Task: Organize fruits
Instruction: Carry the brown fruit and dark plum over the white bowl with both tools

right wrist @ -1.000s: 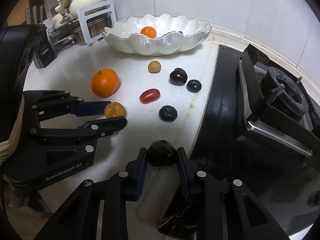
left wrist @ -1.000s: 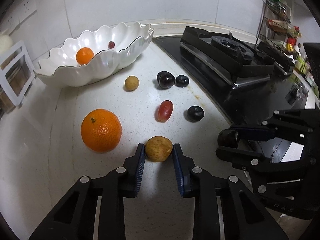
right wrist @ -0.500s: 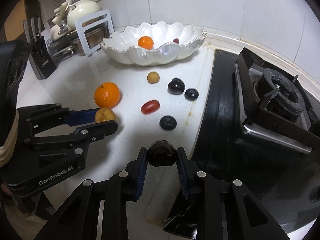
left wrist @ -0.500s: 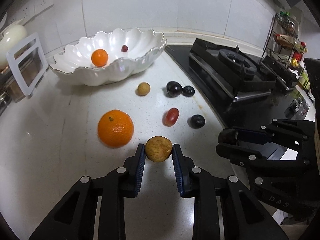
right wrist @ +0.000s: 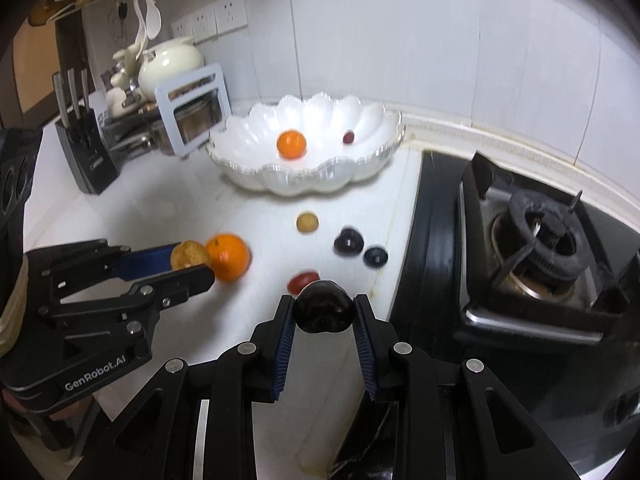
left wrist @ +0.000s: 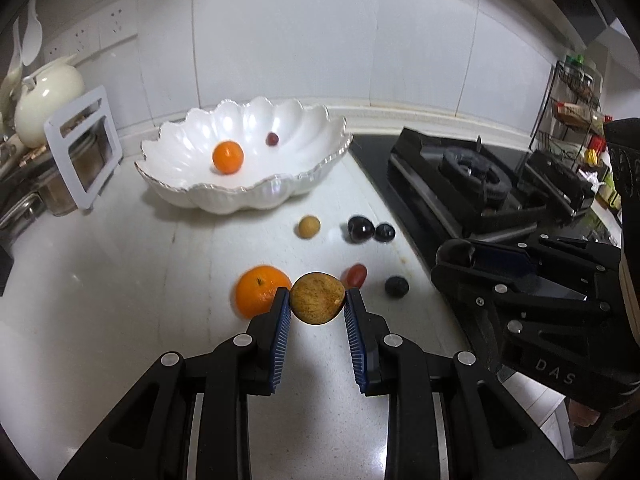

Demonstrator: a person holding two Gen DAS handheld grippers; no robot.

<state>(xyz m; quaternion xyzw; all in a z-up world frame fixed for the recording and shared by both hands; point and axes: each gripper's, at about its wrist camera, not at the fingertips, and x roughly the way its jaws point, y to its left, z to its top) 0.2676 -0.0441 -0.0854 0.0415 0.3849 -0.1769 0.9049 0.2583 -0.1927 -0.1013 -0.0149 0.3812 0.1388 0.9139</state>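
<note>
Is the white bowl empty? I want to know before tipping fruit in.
No, the white bowl already holds a small orange and a small dark red fruit.

White tiled wall point(left wrist: 320, 40) backs the speckled tabletop point(left wrist: 120, 300); wall sockets point(right wrist: 212, 20) above, black gas stove point(right wrist: 540, 240) right of it.

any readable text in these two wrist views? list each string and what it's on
"GenRobot.AI": white print on the body of the left gripper, right wrist view.
"DAS": on the body of the right gripper, left wrist view; possibly cut off.
Knife block: a small light mark low on its front, too small to read.
Packets on the wire rack: labels too blurred to read.
</note>
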